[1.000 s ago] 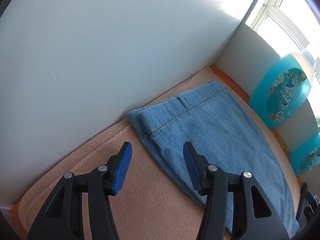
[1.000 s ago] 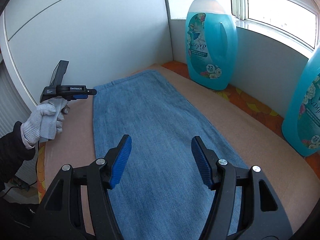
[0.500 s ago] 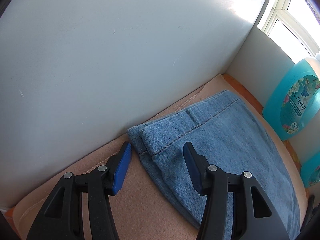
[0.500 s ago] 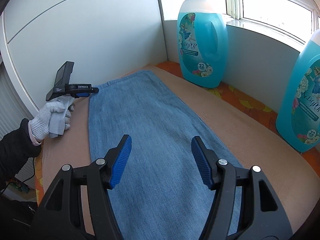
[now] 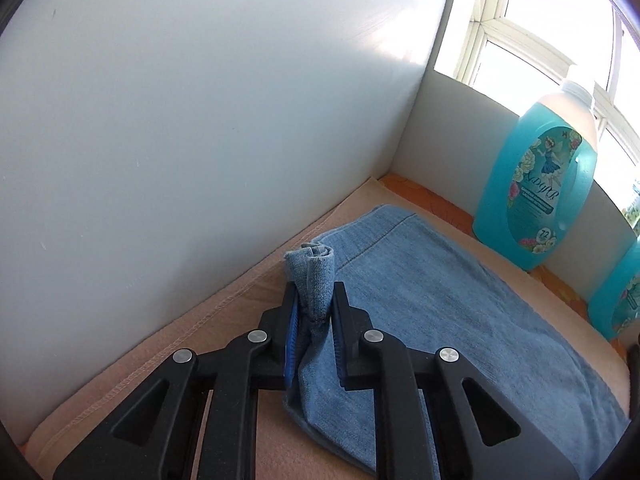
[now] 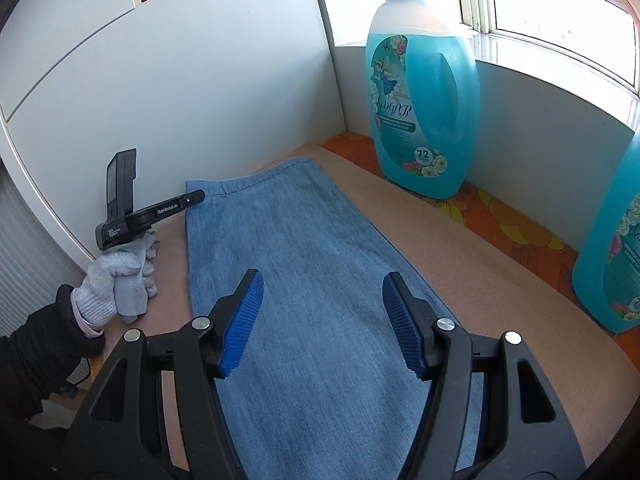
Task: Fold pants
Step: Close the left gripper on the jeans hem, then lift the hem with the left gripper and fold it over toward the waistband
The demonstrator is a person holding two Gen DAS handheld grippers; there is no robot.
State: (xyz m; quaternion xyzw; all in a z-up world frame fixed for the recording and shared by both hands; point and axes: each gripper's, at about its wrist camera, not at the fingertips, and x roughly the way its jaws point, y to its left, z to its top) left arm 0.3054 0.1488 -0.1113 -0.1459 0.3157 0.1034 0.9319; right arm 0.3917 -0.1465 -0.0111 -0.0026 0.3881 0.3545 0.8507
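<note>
I have the pants [image 5: 440, 320], already doubled lengthwise into a long denim strip, lying flat on the peach blanket [image 5: 168, 352] over the counter, running from near me toward the white panel [image 5: 200, 120] at the far end. My left gripper [image 5: 314, 312] has just been closing and its fingers [image 5: 291, 320] now pinch the far hem corner, a bunched tuft of denim standing up between them. My right gripper [image 6: 320, 320] hovers above the near stretch of cloth, fingers wide, nothing between them. I judge this denim soft but weighty: it will drape and drag, and the stacked layers may slip apart unless I grip through all of them at the edge, so the matching corner is where my right should bite. I cannot tell whether my left pinch has caught every layer. The waist end is cut off below both views, and the second detergent bottle [image 6: 616, 240] is cropped beside the first bottle [image 6: 420, 100]
</note>
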